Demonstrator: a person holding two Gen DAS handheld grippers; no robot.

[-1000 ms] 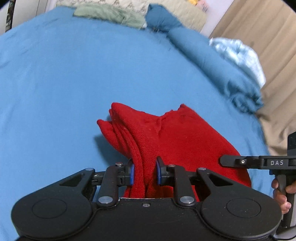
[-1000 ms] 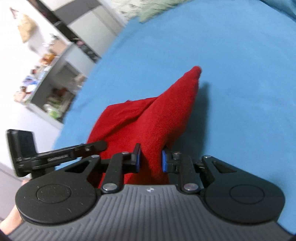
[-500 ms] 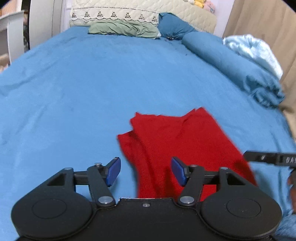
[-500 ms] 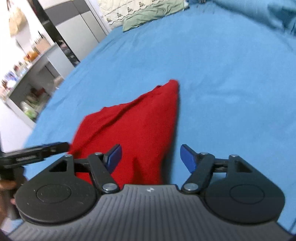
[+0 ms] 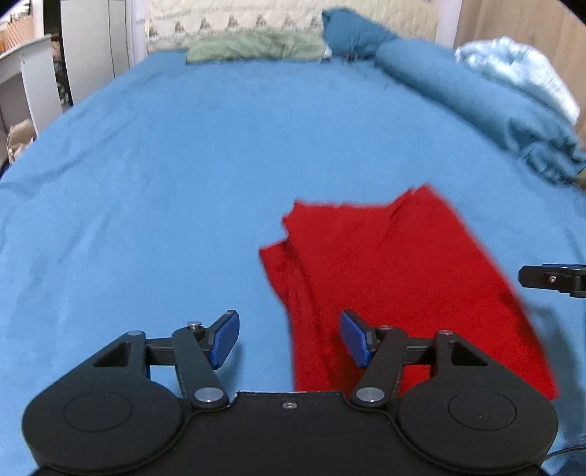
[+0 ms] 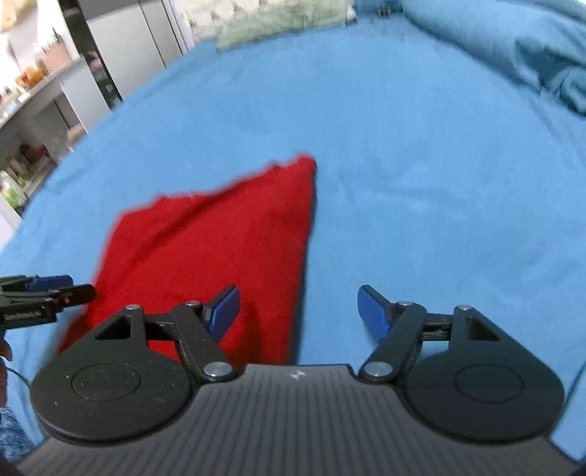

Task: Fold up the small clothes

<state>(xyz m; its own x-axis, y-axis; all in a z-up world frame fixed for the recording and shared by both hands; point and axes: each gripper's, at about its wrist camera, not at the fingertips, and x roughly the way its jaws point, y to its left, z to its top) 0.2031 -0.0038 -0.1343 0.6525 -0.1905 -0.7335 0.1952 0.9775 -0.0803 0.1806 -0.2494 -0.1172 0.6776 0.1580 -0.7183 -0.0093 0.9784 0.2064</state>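
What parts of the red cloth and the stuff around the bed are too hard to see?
- Red cloth: near edge hidden behind the left gripper body, left wrist view; what garment it is, unclear.
- Same cloth, right wrist view: near part hidden behind the right gripper.
- Shelf items: blurred, at the frame edge.

My right gripper has just been opening; its jaws stand wide, nothing pressed between the blue pads. The red cloth lies flat on the blue bed, its right edge running between the pads, the left pad over it. At far left I see the left gripper by the cloth's left edge. A green pillow sits far off; shelves stand left.
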